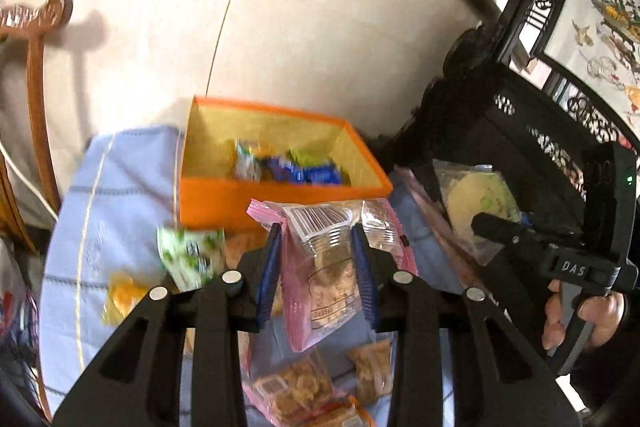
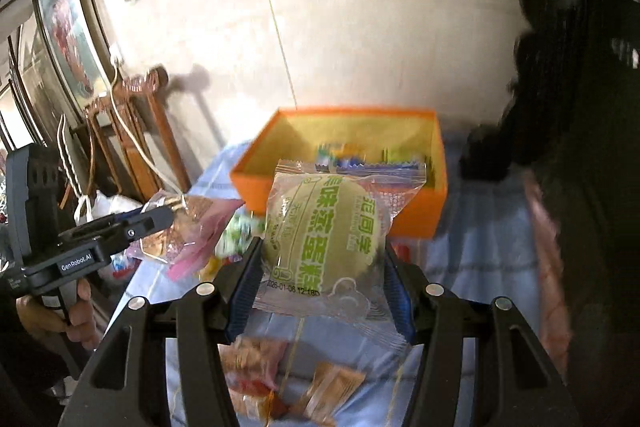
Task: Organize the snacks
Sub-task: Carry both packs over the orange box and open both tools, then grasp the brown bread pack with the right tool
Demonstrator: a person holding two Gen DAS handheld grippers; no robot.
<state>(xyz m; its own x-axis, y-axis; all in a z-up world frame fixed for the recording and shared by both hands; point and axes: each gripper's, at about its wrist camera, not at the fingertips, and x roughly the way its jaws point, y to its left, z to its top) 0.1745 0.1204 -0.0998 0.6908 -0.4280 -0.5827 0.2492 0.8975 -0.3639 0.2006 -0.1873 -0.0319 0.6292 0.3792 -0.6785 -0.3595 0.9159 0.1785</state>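
A: Left gripper (image 1: pixel 320 259), lower centre of the left wrist view: narrowly parted, blue pads pinching a pink snack packet (image 1: pixel 328 267) with a barcode near its top edge. Lifted clear of the pale blue tablecloth (image 1: pixel 120 187).

B: Right gripper (image 2: pixel 320 275), lower centre of the right wrist view: wider apart, clamped on both sides of a clear-wrapped green cake packet (image 2: pixel 326 239) with green lettering. Also held up off the cloth.

A: Orange box (image 1: pixel 224 199) just above the pink packet in frame, open-topped, yellow inside. Several small wrapped snacks (image 1: pixel 288 167) at its bottom, blue and green among them.

B: Same box at centre of the right wrist view, behind the cake packet.

A: Loose snacks on the cloth: a green-and-white packet (image 1: pixel 192 259) at centre left, a yellow one (image 1: pixel 120 295) below it, brownish biscuit packs (image 1: pixel 292 391) along the bottom edge.

B: Hand (image 1: pixel 580 319) on the right gripper's handle at far right.
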